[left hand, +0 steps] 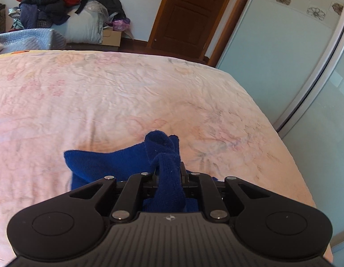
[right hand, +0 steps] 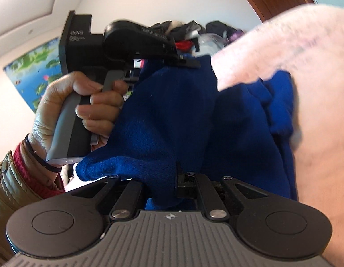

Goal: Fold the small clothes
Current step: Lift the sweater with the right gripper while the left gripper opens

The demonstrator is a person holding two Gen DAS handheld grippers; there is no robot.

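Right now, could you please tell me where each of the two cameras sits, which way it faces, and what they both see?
Left wrist: sits behind the left claw, looking forward across the pink bedsheet toward the door and clothes pile; its claw is shut on the blue sock.
Right wrist: sits behind the right claw, tilted sideways, facing the left hand; its claw is also shut on the blue sock.
Shared: the sock, the bedsheet, the left claw, the clothes pile.
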